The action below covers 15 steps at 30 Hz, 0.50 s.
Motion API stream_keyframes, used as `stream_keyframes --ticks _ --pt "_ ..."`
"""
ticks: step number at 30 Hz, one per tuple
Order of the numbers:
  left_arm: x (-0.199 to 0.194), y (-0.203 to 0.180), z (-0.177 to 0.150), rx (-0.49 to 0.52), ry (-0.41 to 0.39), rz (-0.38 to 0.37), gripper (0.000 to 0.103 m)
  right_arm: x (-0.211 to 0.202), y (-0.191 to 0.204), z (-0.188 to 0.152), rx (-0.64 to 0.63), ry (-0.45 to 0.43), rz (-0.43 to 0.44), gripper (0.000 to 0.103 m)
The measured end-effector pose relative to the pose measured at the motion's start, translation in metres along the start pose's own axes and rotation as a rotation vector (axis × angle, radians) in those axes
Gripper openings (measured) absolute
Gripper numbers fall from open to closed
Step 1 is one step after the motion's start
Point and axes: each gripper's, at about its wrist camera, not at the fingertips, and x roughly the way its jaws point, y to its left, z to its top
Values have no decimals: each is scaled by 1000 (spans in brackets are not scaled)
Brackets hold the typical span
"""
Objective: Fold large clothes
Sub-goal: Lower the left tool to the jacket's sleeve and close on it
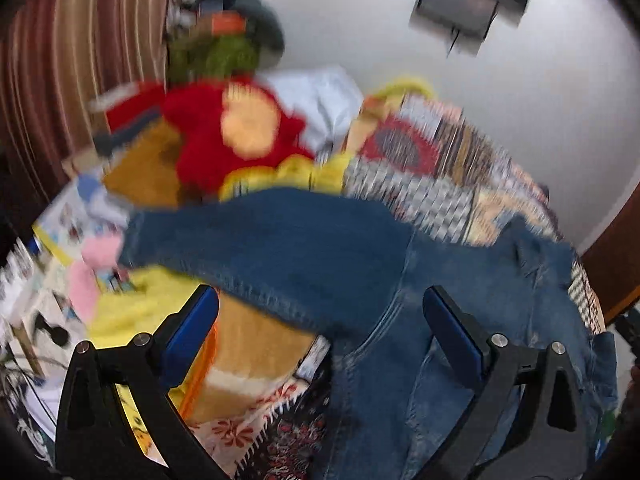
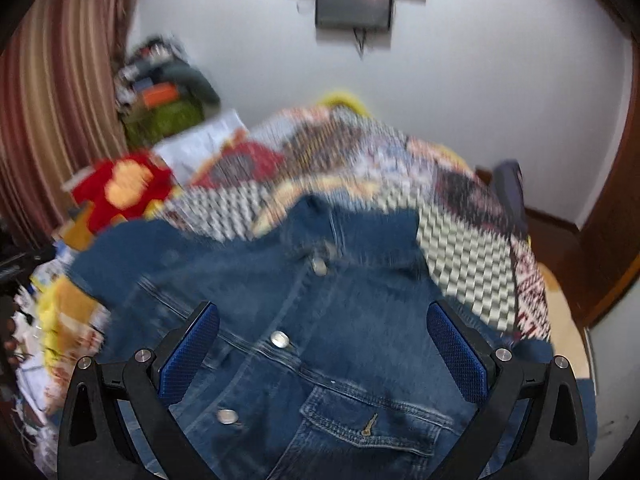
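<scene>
A blue denim jacket [image 2: 320,320] lies front up on a patchwork bedspread [image 2: 460,264], with its metal buttons and a chest pocket showing. My right gripper [image 2: 323,310] hovers open over the button placket, nothing between its blue pads. In the left wrist view the jacket [image 1: 440,320] stretches right, and one sleeve [image 1: 260,236] reaches left across the bed. My left gripper [image 1: 320,296] is open above the sleeve's lower hem, holding nothing. Both views are blurred by motion.
A red and yellow plush toy [image 1: 232,132] and a white pillow [image 1: 320,100] sit at the bed's far side. Yellow and orange cloths [image 1: 256,344] and pink fabric [image 1: 92,264] lie left. A striped curtain [image 2: 52,100], a wall-mounted box [image 2: 354,4] and a wooden door frame [image 2: 616,208] surround the bed.
</scene>
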Motion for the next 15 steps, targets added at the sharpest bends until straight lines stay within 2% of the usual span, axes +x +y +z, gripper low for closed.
stream_keyframes --ticks 2,5,10,13,15 --pt "24 13 -7 -56 87 -41 103 29 5 -6 -31 65 -9 103" --pt "47 26 -16 -126 159 -116 101 59 11 -16 -65 146 24 103" --pt "58 28 -11 -140 143 -185 93 88 21 -27 -81 252 131 103" --pt "68 34 -1 -154 132 -203 86 98 23 -31 -69 282 162 103" --pt "76 40 6 -165 127 -185 74 101 23 -33 -57 292 175 103"
